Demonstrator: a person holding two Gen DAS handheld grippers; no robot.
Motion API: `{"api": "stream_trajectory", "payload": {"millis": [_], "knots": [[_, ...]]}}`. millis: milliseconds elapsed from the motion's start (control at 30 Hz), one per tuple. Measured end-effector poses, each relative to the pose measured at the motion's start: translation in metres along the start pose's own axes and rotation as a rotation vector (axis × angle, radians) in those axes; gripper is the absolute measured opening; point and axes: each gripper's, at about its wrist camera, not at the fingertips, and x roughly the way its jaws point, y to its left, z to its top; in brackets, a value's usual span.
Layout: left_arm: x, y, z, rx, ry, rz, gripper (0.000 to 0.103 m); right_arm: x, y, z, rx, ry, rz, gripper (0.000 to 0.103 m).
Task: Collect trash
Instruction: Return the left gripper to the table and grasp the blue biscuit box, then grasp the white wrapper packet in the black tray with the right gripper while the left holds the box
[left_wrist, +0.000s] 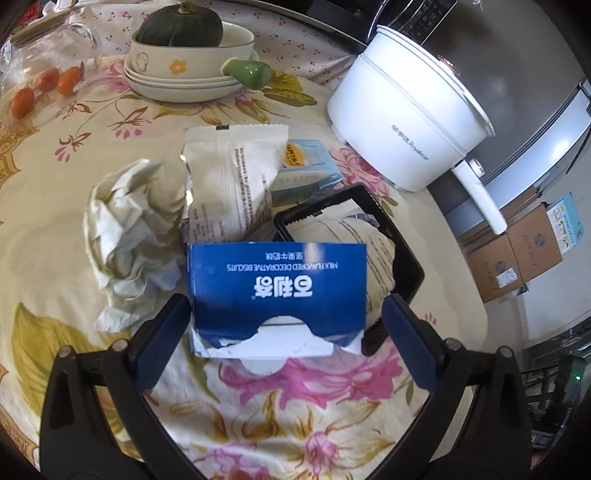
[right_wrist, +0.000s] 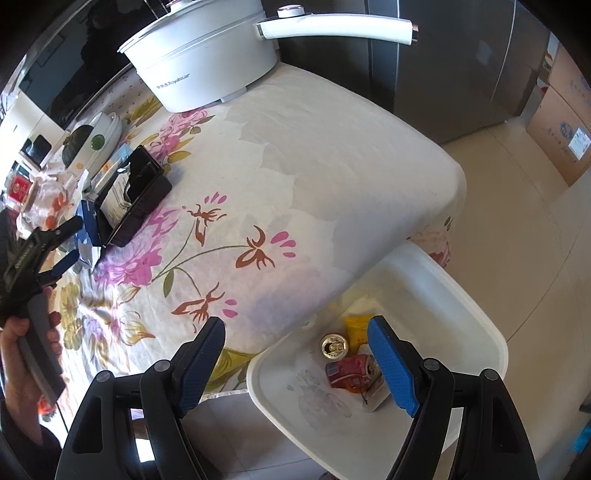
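A blue biscuit box (left_wrist: 277, 284) with a torn flap lies on the flowered tablecloth between the fingers of my left gripper (left_wrist: 286, 308). The jaws stand open, with a gap at the right pad. Behind the box are a crumpled tissue (left_wrist: 133, 229), a white wrapper (left_wrist: 229, 177), a small light-blue carton (left_wrist: 306, 170) and a black tray (left_wrist: 404, 254) with a wrapper in it. My right gripper (right_wrist: 295, 328) is open with nothing between its fingers, over the table's edge and a white bin (right_wrist: 461, 288). The bin holds a red crushed can (right_wrist: 351, 373), a gold can (right_wrist: 334, 346) and a yellow packet (right_wrist: 356, 325).
A white electric pot (left_wrist: 402, 122) with a long handle stands at the back right of the table. Stacked bowls (left_wrist: 184, 74) with a dark squash, and a glass jar (left_wrist: 40, 85) of small orange fruit, are at the back left. Cardboard boxes (left_wrist: 517, 254) sit on the floor.
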Motion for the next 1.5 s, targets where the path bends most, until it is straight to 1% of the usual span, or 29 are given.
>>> {"api": "stream_trajectory", "payload": {"millis": [133,267,333,467,600,700,733,833,1100,1500], "knots": [[0.008,0.004,0.002,-0.026,-0.002,0.009,0.103,0.002,-0.001,-0.002,0.003,0.009,-0.006,0.081],[0.017,0.014,0.001,-0.065,0.022,-0.003,0.102,0.0,-0.004,-0.001,0.011,0.005,-0.011,0.081],[0.016,0.016,0.001,-0.067,0.003,-0.002,0.102,0.0,-0.004,0.0,0.01,0.003,-0.012,0.081],[0.014,0.02,0.002,-0.084,0.009,-0.013,0.102,0.002,-0.007,0.0,0.023,0.014,-0.01,0.081],[0.011,0.021,-0.001,-0.083,0.005,-0.01,0.099,-0.001,-0.01,-0.001,0.027,0.007,-0.019,0.081],[0.008,0.021,-0.004,-0.068,0.009,0.028,0.093,-0.006,-0.015,-0.002,0.046,-0.004,-0.013,0.081],[0.006,0.021,-0.005,-0.066,0.01,0.034,0.093,-0.008,-0.017,-0.002,0.055,-0.01,-0.011,0.081],[-0.001,0.025,-0.008,-0.066,0.01,0.029,0.093,-0.012,-0.021,-0.004,0.069,-0.016,-0.007,0.081],[-0.028,0.022,-0.016,-0.011,0.011,0.031,0.093,-0.016,-0.024,-0.007,0.072,-0.021,-0.013,0.081],[-0.069,0.024,-0.03,0.0,-0.002,0.017,0.093,-0.019,-0.012,-0.014,0.052,-0.03,-0.023,0.081]]}}
